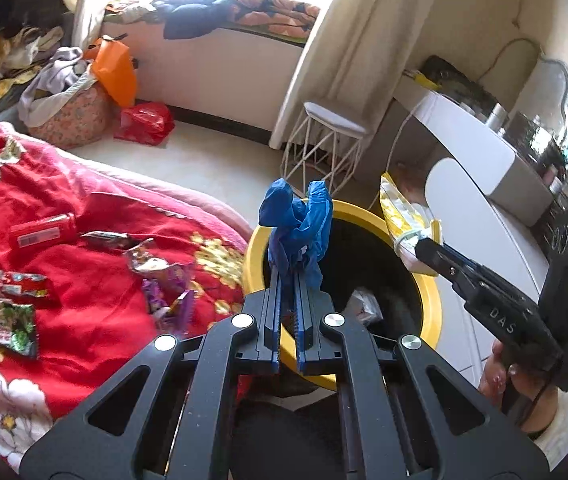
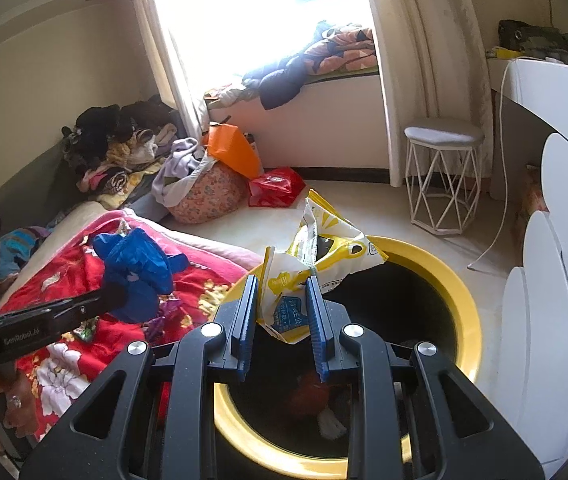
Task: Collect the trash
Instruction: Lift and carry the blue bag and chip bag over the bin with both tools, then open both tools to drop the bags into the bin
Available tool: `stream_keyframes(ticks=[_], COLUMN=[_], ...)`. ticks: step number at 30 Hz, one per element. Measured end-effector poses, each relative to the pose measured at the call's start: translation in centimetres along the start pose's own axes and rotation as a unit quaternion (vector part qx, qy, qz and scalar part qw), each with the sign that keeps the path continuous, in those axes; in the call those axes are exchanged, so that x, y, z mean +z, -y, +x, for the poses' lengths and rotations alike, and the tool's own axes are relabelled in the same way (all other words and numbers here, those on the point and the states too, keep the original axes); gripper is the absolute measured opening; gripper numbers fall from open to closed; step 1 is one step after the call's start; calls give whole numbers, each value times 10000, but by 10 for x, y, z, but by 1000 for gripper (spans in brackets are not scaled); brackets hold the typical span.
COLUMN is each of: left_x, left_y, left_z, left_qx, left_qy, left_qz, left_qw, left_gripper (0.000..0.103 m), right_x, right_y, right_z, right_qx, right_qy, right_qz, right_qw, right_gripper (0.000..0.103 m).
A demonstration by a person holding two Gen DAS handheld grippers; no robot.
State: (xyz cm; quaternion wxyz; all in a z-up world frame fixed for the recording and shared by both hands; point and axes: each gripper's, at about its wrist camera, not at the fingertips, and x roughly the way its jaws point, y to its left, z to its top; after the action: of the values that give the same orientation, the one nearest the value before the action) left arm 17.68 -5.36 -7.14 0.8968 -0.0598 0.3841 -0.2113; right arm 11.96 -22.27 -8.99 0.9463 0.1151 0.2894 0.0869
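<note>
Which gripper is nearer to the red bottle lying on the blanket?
Left. The left gripper, shut on a blue glove, hangs at the yellow bin's bed-side rim, beside the blanket with the red bottle. The right gripper, holding a yellow wrapper, is over the bin's far side.

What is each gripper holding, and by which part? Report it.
Left gripper: crumpled blue glove, pinched at its lower end. Right gripper: yellow-white snack bag, clamped at its bottom corner.

The bin's [image 2: 466,308] mouth is wide open. The bed [image 1: 63,280] crowds its left side, the white cabinet [image 2: 544,320] its right; bare floor [image 2: 364,208] lies beyond.
</note>
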Motion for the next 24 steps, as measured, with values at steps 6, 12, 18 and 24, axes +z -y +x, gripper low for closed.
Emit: stream_keyframes(ticks=[6,12,18,24], left_x=[-5,-11,-16,-17], left_y=[17,30,34,27], left_z=[13,31,49,49], left_qx=[-45,-88,-129,-122], left_qy=[-150,-360,-549,-358], left_qz=[191,357,355,220], left_qw=[9997,9987,9978,9990], left_gripper=[3,3,4,67], right_x=[-2,0,-1,-3], right_y=[13,25,33,45], right_z=[-4,-6,2,3], right_qx=[-27,2,-118,-331], right_qy=[-79,-139,-287,-280], right_qz=[83,191,221,551], right_qw=[9999,9997,9993,9975], right_gripper=[23,23,32,64])
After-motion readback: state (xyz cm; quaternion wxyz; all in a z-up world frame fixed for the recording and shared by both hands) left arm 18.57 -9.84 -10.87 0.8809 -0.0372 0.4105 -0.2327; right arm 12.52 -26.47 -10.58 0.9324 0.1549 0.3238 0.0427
